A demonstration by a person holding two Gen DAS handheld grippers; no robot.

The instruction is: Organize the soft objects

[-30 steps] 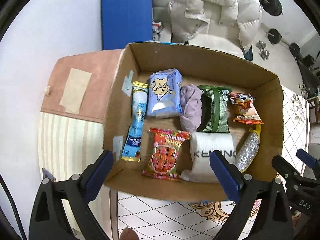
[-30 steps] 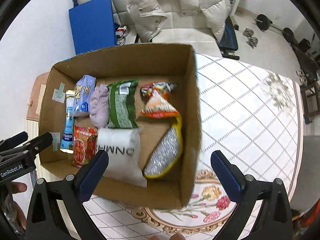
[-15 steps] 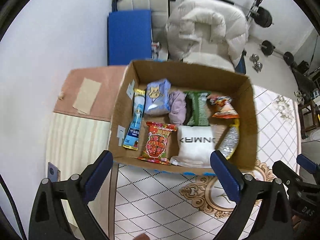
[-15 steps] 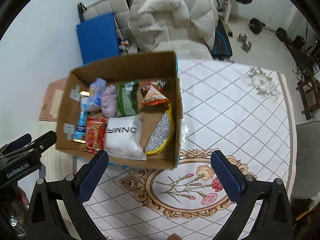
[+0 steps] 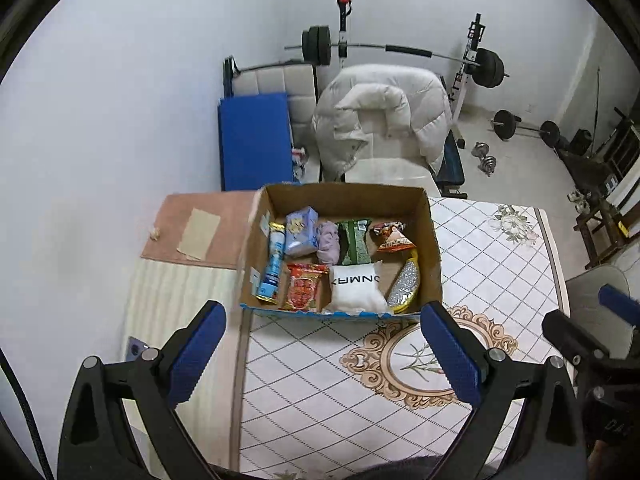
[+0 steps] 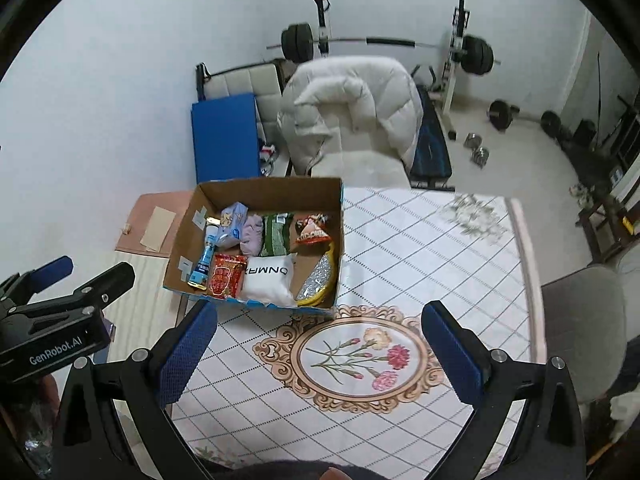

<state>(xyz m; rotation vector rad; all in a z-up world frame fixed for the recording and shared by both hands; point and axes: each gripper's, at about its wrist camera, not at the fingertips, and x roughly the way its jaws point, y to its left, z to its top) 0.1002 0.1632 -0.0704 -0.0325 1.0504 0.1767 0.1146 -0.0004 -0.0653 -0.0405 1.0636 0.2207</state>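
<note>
Left gripper (image 5: 322, 350) and right gripper (image 6: 318, 346) both stand wide open, holding nothing, above the patterned tablecloth (image 6: 420, 280). The cardboard box (image 6: 182, 246) of soft packets, white pillow (image 6: 267, 280) included, sits at 12 o'clock of the left gripper and 11 o'clock of the right.

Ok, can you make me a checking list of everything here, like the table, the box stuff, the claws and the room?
Surface: table with a white diamond-pattern cloth and a flower medallion.
Job's things: cardboard box at the table's far left corner, holding a white pillow, red snack bag, blue tube, light blue pack, purple cloth, green bag, orange snack bag and a glittery silver and yellow thing.
Clutter: nothing seen on the cloth outside the box.
Claws: left claw and right claw both open, empty, hanging above the table.
Cables: nothing seen.
Surroundings: puffy white coat on a chair, blue mat, barbell.
</note>
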